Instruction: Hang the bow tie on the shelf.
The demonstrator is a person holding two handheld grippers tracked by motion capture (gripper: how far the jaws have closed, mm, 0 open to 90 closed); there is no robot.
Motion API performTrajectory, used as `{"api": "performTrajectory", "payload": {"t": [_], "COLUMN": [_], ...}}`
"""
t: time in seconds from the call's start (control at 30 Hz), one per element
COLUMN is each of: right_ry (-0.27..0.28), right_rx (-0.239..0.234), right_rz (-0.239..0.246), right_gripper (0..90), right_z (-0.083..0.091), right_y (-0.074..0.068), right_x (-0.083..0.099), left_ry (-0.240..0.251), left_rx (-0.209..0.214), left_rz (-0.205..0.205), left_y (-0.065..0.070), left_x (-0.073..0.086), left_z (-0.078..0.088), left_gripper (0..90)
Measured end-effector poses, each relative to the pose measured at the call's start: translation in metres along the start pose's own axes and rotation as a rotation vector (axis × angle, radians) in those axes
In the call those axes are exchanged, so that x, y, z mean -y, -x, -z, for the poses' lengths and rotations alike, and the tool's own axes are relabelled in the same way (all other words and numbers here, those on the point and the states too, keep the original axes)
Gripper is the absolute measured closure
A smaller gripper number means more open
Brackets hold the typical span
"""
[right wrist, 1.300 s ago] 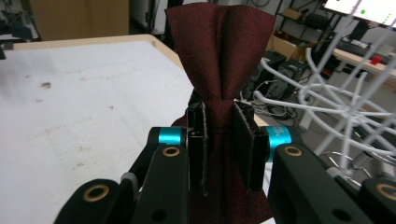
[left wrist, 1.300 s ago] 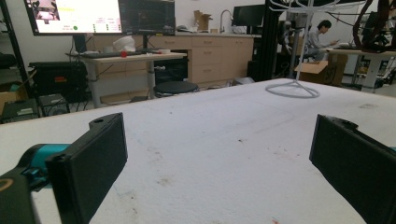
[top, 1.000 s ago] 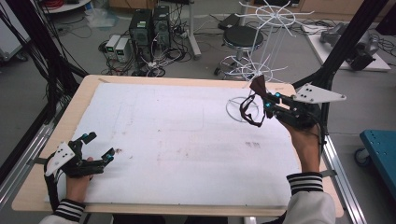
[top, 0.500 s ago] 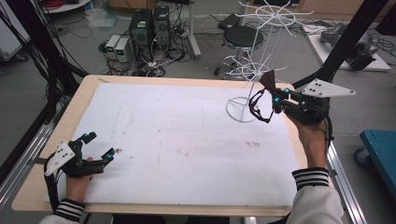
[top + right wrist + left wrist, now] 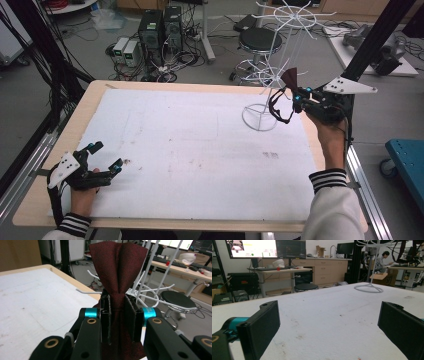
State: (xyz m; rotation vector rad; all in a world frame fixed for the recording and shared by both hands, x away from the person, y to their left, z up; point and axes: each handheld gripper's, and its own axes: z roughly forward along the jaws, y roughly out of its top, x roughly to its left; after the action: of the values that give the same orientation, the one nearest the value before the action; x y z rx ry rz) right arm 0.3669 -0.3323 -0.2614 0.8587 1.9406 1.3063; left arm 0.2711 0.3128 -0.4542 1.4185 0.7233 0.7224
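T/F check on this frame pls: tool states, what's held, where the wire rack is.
1. The right tool is shut on a dark red fabric bow tie. True.
2. The left tool grips a cloth. False: its jaws stand open with nothing between them, low over the white foam-covered table.
3. The white wire hanging rack lies tipped over. False: it stands upright on its ring base.
4. The bow tie is held off the table, beside the rack's hooks. True.
5. A black strap dangles below the right tool. True.

We hold black grippers (image 5: 106, 156) (image 5: 296, 97) with teal joints, brass screws and grey three-cornered plates (image 5: 350, 86), and wear pale sleeves (image 5: 334, 212) with striped cuffs
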Motion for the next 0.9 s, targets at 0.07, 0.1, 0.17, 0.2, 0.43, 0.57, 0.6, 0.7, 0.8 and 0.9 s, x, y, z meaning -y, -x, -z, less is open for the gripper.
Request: {"api": "performTrajectory", "payload": {"t": [0.07, 0.1, 0.17, 0.2, 0.43, 0.57, 0.6, 0.7, 0.8, 0.9], "right_ry": [-0.003, -0.003, -0.005, -0.008, -0.023, -0.03, -0.032, -0.041, -0.043, -0.045], "right_rx": [0.007, 0.007, 0.011, 0.012, 0.029, 0.039, 0.043, 0.055, 0.061, 0.065], "right_rz": [0.002, 0.0, 0.0, -0.004, -0.011, -0.013, -0.013, -0.016, -0.009, -0.004], "right_gripper": [76.8, 76.8, 76.7, 76.7, 76.5, 76.5, 76.5, 76.4, 76.3, 76.2], "right_z": [-0.002, -0.003, -0.005, -0.006, -0.012, -0.015, -0.016, -0.019, -0.021, -0.022], "right_y": [0.001, 0.002, 0.004, 0.004, 0.009, 0.01, 0.01, 0.012, 0.013, 0.015], "right_x": [-0.001, -0.002, -0.003, -0.003, -0.004, -0.004, -0.005, -0.005, -0.006, -0.006], "left_ry": [-0.001, 0.001, 0.0, 0.0, 0.0, 0.0, 0.0, 0.0, 0.0, -0.001], "left_rx": [0.0, 0.0, 0.0, 0.0, 0.001, 0.0, 0.001, 0.001, 0.0, 0.001], "left_rz": [0.0, 0.001, 0.0, 0.0, 0.0, 0.002, 0.002, 0.001, 0.003, 0.003], "left_y": [0.0, 0.0, 0.0, 0.0, 0.0, 0.0, 0.0, 0.0, 0.0, 0.0], "left_x": [0.0, 0.0, 0.0, 0.0, 0.0, 0.0, 0.0, 0.0, 0.0, 0.0], "left_z": [0.0, 0.0, 0.0, 0.0, 0.0, 0.0, 0.0, 0.0, 0.0, 0.0], "left_gripper": [4.5, 4.5, 4.5, 4.5, 4.5, 4.5, 4.5, 4.5, 4.5, 4.5]}}
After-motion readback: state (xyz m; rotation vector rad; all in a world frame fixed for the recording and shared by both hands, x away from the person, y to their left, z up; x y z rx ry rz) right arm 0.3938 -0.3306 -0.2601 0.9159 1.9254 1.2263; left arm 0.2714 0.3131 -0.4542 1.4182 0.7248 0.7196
